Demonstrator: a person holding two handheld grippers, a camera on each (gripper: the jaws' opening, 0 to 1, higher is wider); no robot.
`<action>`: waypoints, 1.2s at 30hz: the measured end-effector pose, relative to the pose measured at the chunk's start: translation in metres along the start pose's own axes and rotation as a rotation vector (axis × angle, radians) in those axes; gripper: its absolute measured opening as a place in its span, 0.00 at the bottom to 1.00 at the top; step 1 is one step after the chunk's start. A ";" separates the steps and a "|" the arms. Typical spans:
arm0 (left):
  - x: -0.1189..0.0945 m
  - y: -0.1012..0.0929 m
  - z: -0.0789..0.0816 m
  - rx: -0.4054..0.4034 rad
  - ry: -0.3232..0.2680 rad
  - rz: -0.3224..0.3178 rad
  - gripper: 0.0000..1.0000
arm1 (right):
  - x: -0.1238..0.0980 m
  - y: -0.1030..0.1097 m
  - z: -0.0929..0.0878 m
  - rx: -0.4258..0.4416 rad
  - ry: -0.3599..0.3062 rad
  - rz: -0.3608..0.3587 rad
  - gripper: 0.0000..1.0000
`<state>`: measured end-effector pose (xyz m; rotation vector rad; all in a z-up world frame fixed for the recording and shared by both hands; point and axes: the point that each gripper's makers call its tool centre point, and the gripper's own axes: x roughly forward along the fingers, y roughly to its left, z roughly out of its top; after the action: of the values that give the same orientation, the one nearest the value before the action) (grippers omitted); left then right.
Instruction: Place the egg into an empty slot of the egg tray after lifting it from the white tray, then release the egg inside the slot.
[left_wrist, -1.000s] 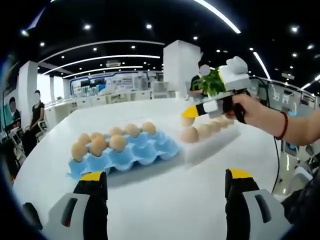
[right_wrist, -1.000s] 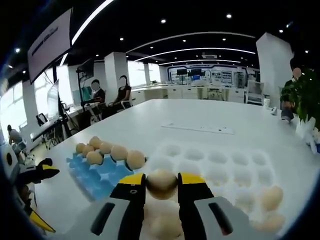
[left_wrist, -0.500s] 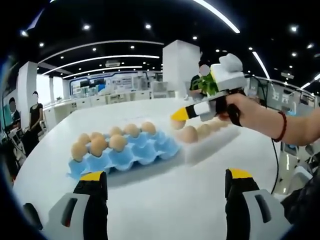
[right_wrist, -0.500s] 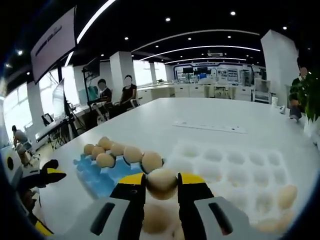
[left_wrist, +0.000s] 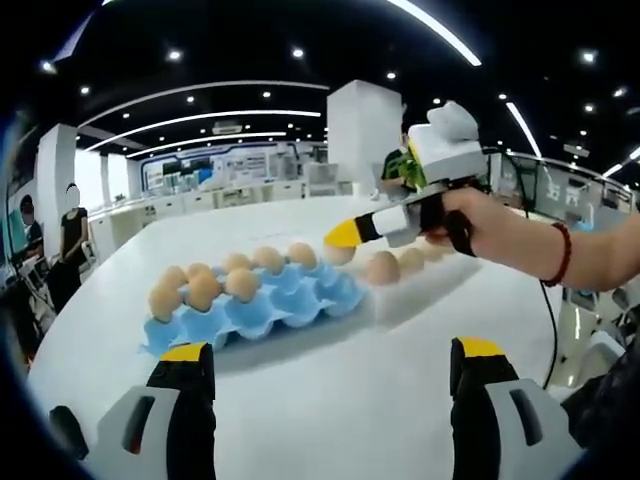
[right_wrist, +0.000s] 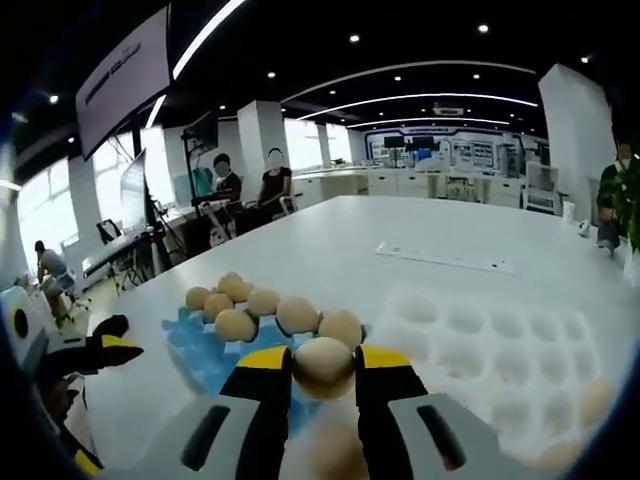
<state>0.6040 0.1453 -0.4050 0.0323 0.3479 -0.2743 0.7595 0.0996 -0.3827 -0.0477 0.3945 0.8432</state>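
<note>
In the right gripper view, the right tool sits at the bottom centre of the frame, its yellow-tipped jaws clenched on an egg. Just beyond the egg, left of centre, lies the blue egg tray, with a cluster of eggs along its far side. The white tray spreads to the right of it on the white surface, its near hollows bare. The left tool shows at the far left edge.

In the left gripper view, the left tool stands at the bottom of the frame with its jaws wide apart and nothing between them. A hand at right of centre holds the right tool, whose tip and egg hang over the right end of the blue egg tray.
</note>
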 end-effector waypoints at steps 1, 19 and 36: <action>0.000 0.001 0.000 -0.002 -0.001 0.000 1.00 | 0.001 0.002 0.001 -0.002 -0.004 0.006 0.26; 0.005 0.005 -0.002 -0.003 0.009 -0.001 1.00 | 0.028 0.040 0.004 -0.016 -0.043 0.165 0.26; 0.002 0.018 -0.008 -0.005 0.026 0.018 1.00 | 0.051 0.053 -0.007 -0.016 -0.008 0.192 0.26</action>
<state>0.6074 0.1626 -0.4136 0.0338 0.3736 -0.2556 0.7488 0.1699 -0.4011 -0.0211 0.3885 1.0357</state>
